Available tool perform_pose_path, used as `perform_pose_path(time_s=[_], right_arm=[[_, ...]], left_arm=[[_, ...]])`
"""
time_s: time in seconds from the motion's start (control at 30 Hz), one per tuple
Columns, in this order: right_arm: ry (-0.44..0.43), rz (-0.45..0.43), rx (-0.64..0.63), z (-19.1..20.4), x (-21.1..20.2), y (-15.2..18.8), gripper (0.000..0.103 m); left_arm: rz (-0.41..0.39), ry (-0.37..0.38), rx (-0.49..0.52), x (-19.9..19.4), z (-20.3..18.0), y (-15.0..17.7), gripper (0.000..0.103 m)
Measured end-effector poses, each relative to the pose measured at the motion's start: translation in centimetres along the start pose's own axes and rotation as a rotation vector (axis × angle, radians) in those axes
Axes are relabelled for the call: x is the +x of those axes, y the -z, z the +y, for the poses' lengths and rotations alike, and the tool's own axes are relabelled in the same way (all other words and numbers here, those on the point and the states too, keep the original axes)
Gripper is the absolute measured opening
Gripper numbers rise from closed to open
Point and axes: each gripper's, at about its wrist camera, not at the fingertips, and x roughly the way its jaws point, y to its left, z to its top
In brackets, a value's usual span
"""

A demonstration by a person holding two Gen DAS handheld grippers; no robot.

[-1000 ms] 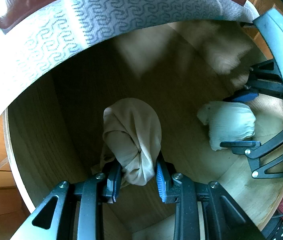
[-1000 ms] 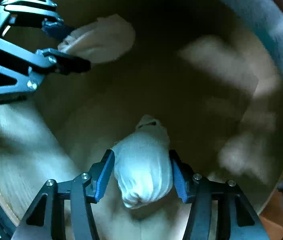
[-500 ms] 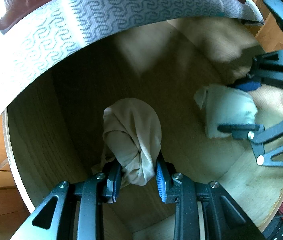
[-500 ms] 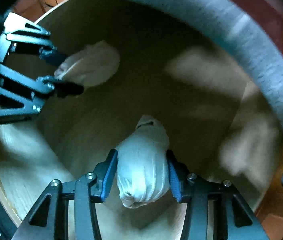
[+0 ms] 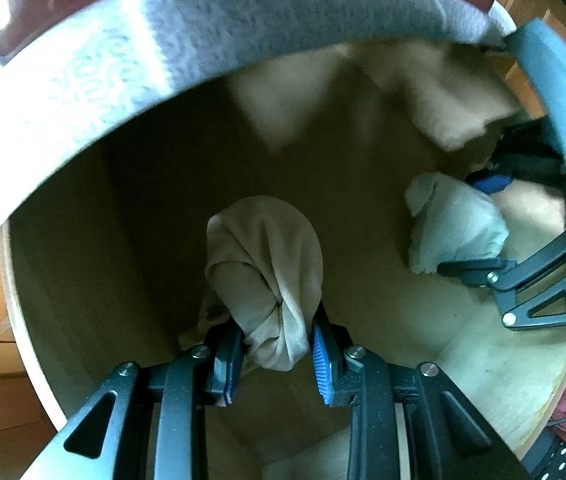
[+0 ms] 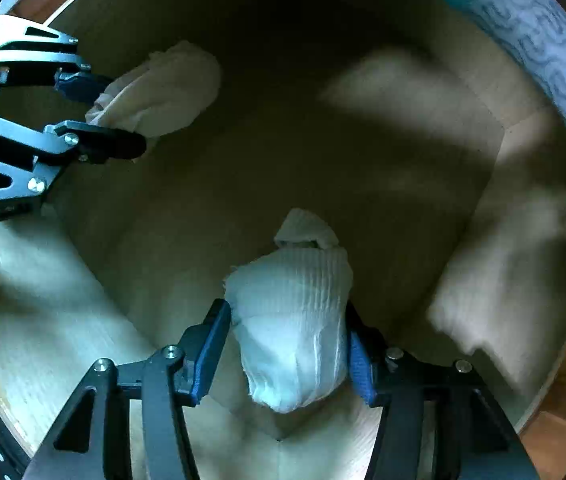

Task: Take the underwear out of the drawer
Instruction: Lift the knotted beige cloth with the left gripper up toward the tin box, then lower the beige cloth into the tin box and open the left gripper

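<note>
Inside the wooden drawer [image 5: 503, 380], my left gripper [image 5: 275, 360] is shut on a rolled beige underwear [image 5: 267, 264], which sticks out ahead of the blue pads. The right gripper [image 6: 283, 356] is shut on a ribbed white underwear [image 6: 295, 320], held above the drawer floor [image 6: 363, 180]. In the left wrist view the right gripper [image 5: 475, 224] shows at the right edge with the white underwear [image 5: 451, 220] between its fingers. In the right wrist view the left gripper [image 6: 91, 114] appears at the upper left, clamped on the beige underwear [image 6: 163, 88].
A grey patterned fabric band [image 5: 163, 40] arches over the drawer's far side, with dark red material [image 5: 43, 4] beyond it. The drawer's pale wooden wall [image 5: 35, 300] curves on the left. Sunlit patches [image 6: 403, 80] lie on the drawer floor.
The right gripper with the white underwear has shifted within the drawer, up and then back a little. The left gripper keeps its hold on the beige underwear, barely moving.
</note>
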Motion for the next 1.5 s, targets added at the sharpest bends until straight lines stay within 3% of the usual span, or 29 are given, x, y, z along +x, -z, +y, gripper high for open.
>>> perform_pose_path(time_s=[0.23, 0.77, 1.1, 1.5], right_arm=[[-0.022, -0.03, 0.01, -3.2, 1.2, 1.8, 0.049], [-0.04, -0.031, 0.006, -4.4, 0.4, 1.5, 0.049], [-0.058, -0.032, 0.007, -4.9, 0.9, 1.6, 0.049], [-0.062, -0.036, 0.01, -4.8, 1.0, 1.3, 0.049]], left_arm=[[-0.064, -0.006, 0.009, -1.6, 0.0, 0.3, 0.028], [-0.229, -0.014, 0.017, -9.2, 0.0, 2.8, 0.028], [-0.34, 0.051, 0.018, -16.2, 0.9, 3.6, 0.028], [-0.495, 0.023, 0.052, -24.0, -0.1, -2.6, 0.029]])
